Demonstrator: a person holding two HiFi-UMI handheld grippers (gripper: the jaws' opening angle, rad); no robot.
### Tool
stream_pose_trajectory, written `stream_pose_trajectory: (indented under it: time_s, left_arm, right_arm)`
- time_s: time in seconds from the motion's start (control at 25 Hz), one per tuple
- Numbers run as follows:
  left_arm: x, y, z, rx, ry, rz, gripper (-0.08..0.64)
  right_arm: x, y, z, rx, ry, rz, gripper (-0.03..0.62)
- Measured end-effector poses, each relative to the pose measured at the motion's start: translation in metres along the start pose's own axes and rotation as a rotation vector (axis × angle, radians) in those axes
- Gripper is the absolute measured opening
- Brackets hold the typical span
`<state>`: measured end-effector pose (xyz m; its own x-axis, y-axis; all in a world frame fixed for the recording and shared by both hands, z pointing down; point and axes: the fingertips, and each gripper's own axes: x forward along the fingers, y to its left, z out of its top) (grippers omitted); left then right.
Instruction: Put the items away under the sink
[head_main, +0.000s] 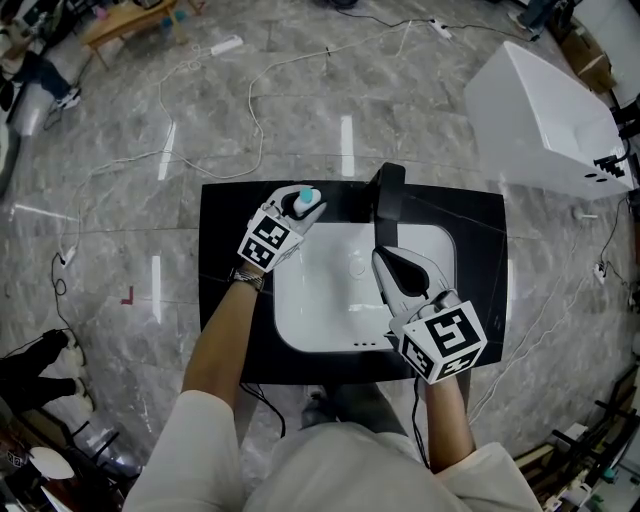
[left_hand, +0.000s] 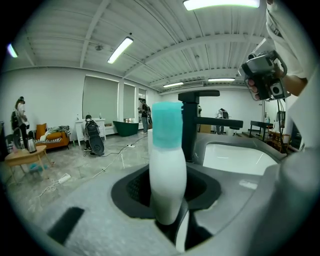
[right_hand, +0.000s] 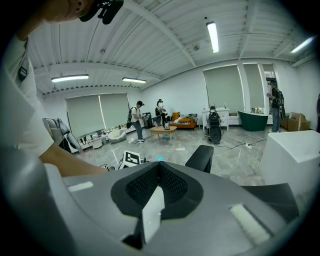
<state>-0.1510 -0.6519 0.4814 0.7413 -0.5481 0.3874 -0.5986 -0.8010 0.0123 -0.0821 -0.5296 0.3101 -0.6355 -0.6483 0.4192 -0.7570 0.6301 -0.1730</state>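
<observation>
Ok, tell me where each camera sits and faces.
Head view: on the head, looking down at the sink; left gripper, right gripper and both arms show.
Left gripper view: rides it, along jaws shut on the bottle, toward the faucet.
Right gripper view: rides it, along shut empty jaws; left forearm shows.
All three share the faucet.

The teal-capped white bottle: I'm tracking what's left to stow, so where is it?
Head view, left side: the bottle is clamped in the left tool above the black counter, at the white basin's far-left corner, beside the black faucet.

basin (head_main: 335, 305) in counter (head_main: 228, 300), faucet (head_main: 387, 200) behind; bottle (head_main: 305, 203) left of faucet
</observation>
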Motion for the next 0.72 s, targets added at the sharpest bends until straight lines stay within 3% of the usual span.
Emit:
stream_pose_trajectory:
  time_s: [0.72]
  left_arm:
    - [-0.030,-0.008,0.010,-0.017,0.006,0.020,0.124]
  right_arm:
    - [-0.019,0.014,-0.001,-0.004,-0.018,0.010,0.006]
